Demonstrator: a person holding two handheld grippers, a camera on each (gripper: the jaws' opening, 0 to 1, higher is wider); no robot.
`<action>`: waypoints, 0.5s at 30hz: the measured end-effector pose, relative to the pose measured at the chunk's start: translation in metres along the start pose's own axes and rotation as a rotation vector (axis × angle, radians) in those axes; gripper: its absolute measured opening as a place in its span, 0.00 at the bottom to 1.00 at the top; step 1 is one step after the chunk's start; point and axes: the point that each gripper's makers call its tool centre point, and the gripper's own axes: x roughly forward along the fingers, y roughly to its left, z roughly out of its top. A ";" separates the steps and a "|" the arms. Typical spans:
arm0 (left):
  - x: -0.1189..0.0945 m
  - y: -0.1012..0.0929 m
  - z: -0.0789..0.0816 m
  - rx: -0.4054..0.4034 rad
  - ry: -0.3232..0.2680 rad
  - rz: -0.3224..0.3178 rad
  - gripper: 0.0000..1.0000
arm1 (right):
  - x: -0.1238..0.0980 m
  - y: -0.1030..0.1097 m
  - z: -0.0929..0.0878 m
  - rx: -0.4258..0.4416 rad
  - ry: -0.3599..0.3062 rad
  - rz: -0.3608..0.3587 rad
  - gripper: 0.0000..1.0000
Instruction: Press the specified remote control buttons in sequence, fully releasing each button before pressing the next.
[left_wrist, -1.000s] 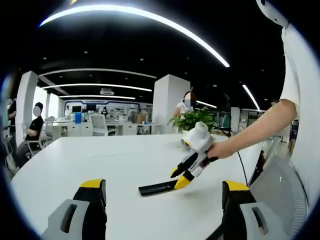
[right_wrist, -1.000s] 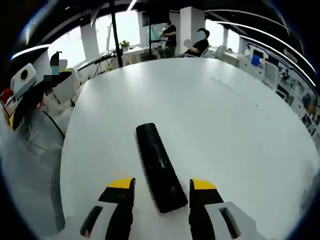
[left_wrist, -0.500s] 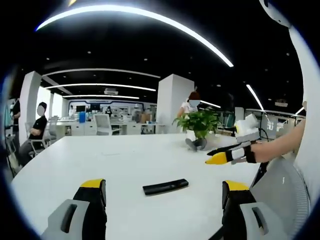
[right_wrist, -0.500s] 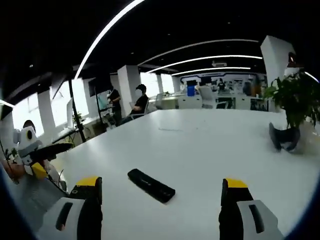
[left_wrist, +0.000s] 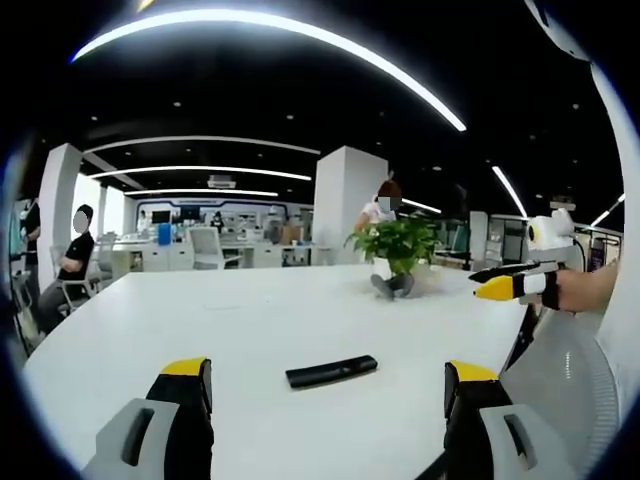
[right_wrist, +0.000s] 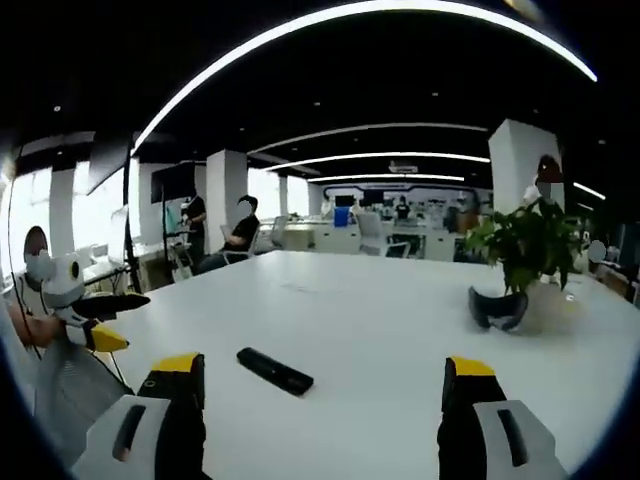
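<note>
1. Left gripper view: the left gripper (left_wrist: 330, 400) rises from the near edge, its two yellow-tipped jaws spread wide with nothing between them. A black remote control (left_wrist: 331, 371) lies flat on the white table (left_wrist: 250, 310), just beyond the jaws and roughly midway between them, its long side running left to right. At the far right, the right gripper (left_wrist: 500, 283) is held by a hand above the table's edge — well apart from the remote. A potted plant (left_wrist: 395, 250) stands far across the table, and a seated person (left_wrist: 65, 270) is at the far left.

2. Right gripper view: the right gripper (right_wrist: 325, 400) also has its yellow-tipped jaws spread wide, gripping nothing. The remote control (right_wrist: 274, 370) lies on the table (right_wrist: 400, 320) beyond the jaws, nearer the left one, angled slightly. The left gripper (right_wrist: 105, 325) shows at the left edge — off the table. The potted plant (right_wrist: 520, 255) stands to the far right.
</note>
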 end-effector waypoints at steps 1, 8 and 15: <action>0.000 0.000 0.000 -0.001 -0.004 -0.001 1.00 | 0.003 0.001 -0.003 -0.007 0.014 0.001 0.98; -0.001 -0.001 0.001 0.001 -0.016 -0.002 1.00 | -0.004 -0.003 -0.003 -0.057 0.013 -0.040 0.91; -0.001 -0.011 0.000 0.001 -0.007 -0.034 1.00 | -0.003 -0.010 -0.005 -0.024 0.016 -0.074 0.93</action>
